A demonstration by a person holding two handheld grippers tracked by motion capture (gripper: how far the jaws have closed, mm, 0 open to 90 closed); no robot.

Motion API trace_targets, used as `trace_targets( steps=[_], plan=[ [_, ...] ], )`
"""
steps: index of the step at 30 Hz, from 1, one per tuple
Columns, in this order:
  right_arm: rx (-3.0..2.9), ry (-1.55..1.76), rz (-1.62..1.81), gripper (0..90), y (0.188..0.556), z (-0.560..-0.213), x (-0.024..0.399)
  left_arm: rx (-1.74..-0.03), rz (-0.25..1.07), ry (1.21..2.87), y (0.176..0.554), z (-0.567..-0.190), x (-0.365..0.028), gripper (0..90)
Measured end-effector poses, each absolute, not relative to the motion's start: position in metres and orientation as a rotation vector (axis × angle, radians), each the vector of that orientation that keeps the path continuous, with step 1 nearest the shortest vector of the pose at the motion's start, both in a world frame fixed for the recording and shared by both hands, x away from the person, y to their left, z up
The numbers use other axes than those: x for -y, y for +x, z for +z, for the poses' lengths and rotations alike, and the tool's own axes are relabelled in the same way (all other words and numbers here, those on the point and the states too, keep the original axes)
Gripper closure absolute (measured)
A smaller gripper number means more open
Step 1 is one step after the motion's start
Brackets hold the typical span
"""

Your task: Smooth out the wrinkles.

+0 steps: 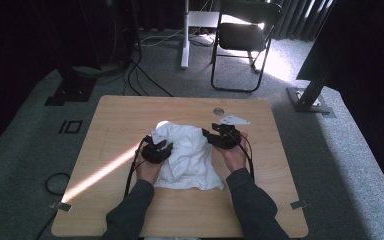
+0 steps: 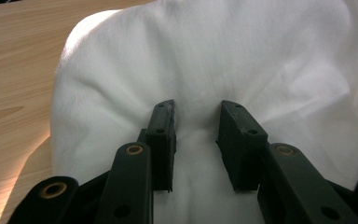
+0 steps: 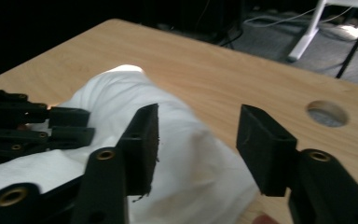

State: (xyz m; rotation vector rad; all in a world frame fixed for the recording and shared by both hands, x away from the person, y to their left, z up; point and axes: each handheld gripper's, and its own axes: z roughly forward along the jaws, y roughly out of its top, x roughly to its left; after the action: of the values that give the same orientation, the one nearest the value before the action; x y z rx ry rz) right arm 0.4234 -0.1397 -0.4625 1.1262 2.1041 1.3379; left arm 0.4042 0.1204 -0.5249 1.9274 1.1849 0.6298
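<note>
Cloth [image 2: 214, 60] bunches between left jaws; right jaws gape above it.

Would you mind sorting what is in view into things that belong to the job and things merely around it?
In the job: white cloth, left gripper pinching a fold of it, right gripper open above it.
Merely around: folding chair, floor cables, table hole.

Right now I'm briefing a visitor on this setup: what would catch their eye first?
The crumpled white cloth heaped mid-table, bright against the wooden table. The left gripper has cloth bunched between its fingers, while the right gripper hangs open at the cloth's right edge. A sunlit stripe slants across the table's left side.
</note>
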Motion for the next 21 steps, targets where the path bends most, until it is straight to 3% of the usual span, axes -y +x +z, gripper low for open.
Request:
trace_targets(
  steps=[1, 3, 5, 6, 7, 8, 9, 10, 20, 21],
  plan=[
    [-2.104, 1.126, 1.338, 44.7, 0.423, -0.463, 0.14, -1.189, 0.636, 1.928, 0.404, -0.525, -0.119, 66.8],
    [-2.183, 1.162, 1.272, 35.4, 0.432, -0.474, 0.126, -1.195, 0.653, 1.926, 0.403, -0.526, -0.117, 66.8],
    [-2.23, 1.179, 1.192, 37.8, 0.44, -0.487, 0.117, -1.191, 0.661, 1.926, 0.402, -0.527, -0.117, 66.8],
    [-2.263, 1.194, 1.156, 48.0, 0.444, -0.494, 0.115, -1.191, 0.659, 1.924, 0.402, -0.527, -0.117, 66.9],
    [-2.263, 1.194, 1.156, 48.0, 0.444, -0.494, 0.115, -1.191, 0.659, 1.924, 0.402, -0.527, -0.117, 67.0],
    [-2.295, 1.193, 1.098, 72.4, 0.449, -0.504, 0.116, -1.191, 0.656, 1.923, 0.402, -0.528, -0.117, 67.0],
    [-2.29, 1.209, 1.095, 80.9, 0.452, -0.505, 0.12, -1.191, 0.656, 1.923, 0.402, -0.528, -0.117, 67.2],
    [-2.279, 1.229, 1.13, 82.9, 0.453, -0.504, 0.126, -1.185, 0.654, 1.933, 0.403, -0.528, -0.117, 67.3],
    [-2.095, 1.386, 1.054, 89.1, 0.454, -0.492, 0.18, -1.19, 0.647, 1.929, 0.403, -0.529, -0.119, 67.7],
    [-2.102, 1.384, 1.135, 70.4, 0.447, -0.488, 0.186, -1.201, 0.653, 1.931, 0.403, -0.528, -0.117, 67.7]
  ],
)
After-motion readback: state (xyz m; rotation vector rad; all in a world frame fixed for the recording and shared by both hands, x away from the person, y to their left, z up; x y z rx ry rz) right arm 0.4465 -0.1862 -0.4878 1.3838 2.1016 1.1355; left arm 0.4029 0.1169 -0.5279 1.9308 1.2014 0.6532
